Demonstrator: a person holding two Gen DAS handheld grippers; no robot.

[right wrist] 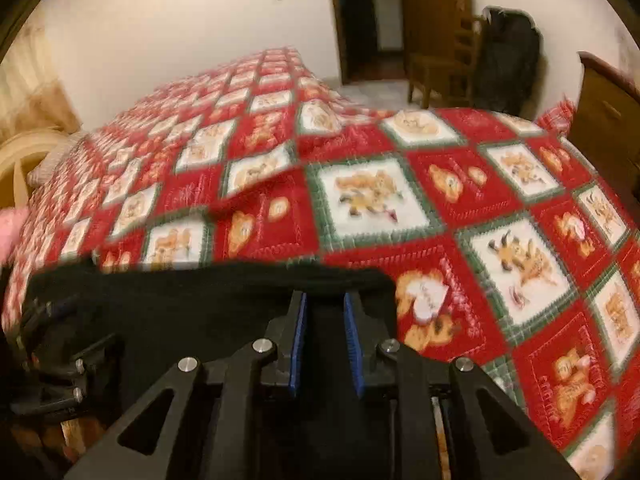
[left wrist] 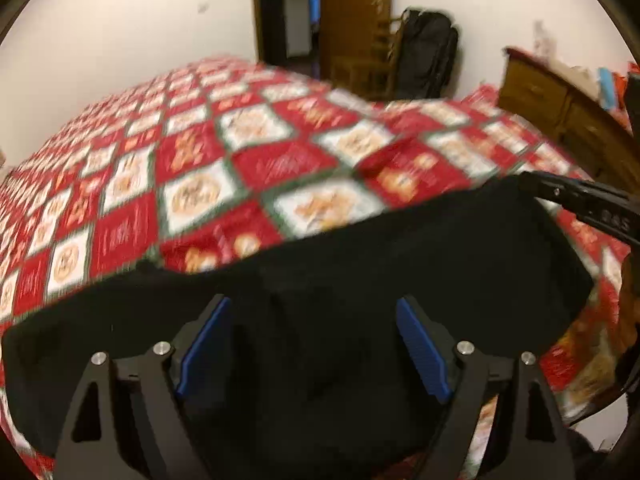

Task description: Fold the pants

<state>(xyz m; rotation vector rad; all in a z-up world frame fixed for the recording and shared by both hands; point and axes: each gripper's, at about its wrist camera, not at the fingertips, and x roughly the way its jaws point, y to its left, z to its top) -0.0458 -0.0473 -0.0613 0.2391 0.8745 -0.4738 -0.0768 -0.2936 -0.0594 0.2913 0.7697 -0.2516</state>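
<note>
Black pants [left wrist: 320, 248] lie across the near part of a bed with a red, white and green patchwork bedspread [left wrist: 200, 160]. My left gripper [left wrist: 314, 304] hovers over the middle of the pants, blue pads wide apart, nothing between them. At the pants' far right corner a black finger [left wrist: 580, 204] of my right gripper reaches in. In the right wrist view, my right gripper [right wrist: 325, 298] sits at the right end of the pants [right wrist: 180, 292] with its jaws narrow. Dark cloth fills the slit, and whether the pads pinch it is unclear. Bedspread [right wrist: 440, 200] stretches beyond. Both views are blurred.
A wooden dresser [left wrist: 560, 108] stands to the right of the bed. Beyond the bed's foot are a wooden chair [right wrist: 440, 68] and a black bag [right wrist: 508, 60] against a white wall, beside a dark doorway [right wrist: 360, 20]. A cream round object [right wrist: 24, 160] sits at the left.
</note>
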